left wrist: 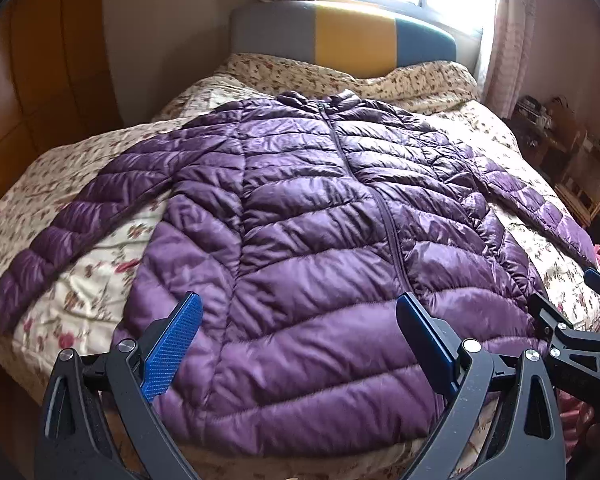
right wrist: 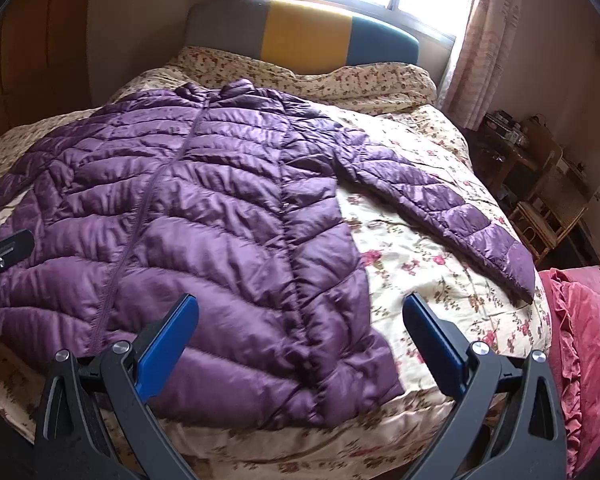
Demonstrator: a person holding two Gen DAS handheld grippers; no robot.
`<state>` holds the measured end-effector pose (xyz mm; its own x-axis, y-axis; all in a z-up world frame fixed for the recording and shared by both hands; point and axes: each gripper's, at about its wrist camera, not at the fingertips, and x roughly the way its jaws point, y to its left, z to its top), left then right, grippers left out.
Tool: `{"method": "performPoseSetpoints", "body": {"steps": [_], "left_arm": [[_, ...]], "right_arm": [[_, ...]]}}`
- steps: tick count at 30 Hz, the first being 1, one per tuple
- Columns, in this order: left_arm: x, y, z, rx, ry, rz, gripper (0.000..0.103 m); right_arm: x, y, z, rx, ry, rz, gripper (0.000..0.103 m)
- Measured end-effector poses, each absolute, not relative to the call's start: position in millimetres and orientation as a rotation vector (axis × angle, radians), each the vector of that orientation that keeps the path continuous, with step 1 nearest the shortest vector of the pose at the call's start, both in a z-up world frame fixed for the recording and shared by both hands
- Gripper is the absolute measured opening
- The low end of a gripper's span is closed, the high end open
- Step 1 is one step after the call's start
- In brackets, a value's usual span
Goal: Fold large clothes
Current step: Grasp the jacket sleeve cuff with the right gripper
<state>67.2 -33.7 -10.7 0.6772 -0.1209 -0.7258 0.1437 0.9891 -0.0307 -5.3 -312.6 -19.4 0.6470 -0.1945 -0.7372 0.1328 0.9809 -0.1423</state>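
A purple quilted puffer jacket (left wrist: 300, 220) lies flat and zipped on the bed, front up, collar toward the headboard, both sleeves spread out to the sides. It also shows in the right wrist view (right wrist: 204, 208). My left gripper (left wrist: 300, 316) is open and empty, hovering above the jacket's hem near the zipper. My right gripper (right wrist: 300, 316) is open and empty, above the hem's right corner. The right gripper's body shows at the right edge of the left wrist view (left wrist: 572, 328).
The bed has a floral quilt (right wrist: 420, 264) and a grey, yellow and teal headboard (left wrist: 340, 36). A pink blanket (right wrist: 580, 340) lies bunched at the right. A wooden wardrobe (left wrist: 28, 100) stands left. Wicker furniture (right wrist: 552, 208) stands right, under the curtained window.
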Motion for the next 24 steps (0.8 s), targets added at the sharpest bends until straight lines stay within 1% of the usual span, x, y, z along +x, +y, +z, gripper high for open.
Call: {"method": "performPoseSetpoints", "body": {"steps": [5,9,13,17,24], "left_arm": [[102,-33,-12,-0.051,0.838,-0.219,0.097],[135,-36,-16,-0.036,0.850,-0.201,0.097],[164,-40,-20,0.011,0.849,-0.179,0.097],[190,-40,-29,0.021,0.858,-0.161,0.097],[231,-37,-45,0.007,0.904,-0.148,0.097]], "right_arm": [[10,-360,-29,0.036,0.890,-0.241,0.101],[24,-423,-47,0.219,0.953,-0.322,0.100],[27,-486,-63,0.358,0.979,-0.439,0.091],[21,-547,-74,0.498,0.972,-0.562,0.083],[1,-635,-84,0.770,0.890,-0.715,0.074]]}}
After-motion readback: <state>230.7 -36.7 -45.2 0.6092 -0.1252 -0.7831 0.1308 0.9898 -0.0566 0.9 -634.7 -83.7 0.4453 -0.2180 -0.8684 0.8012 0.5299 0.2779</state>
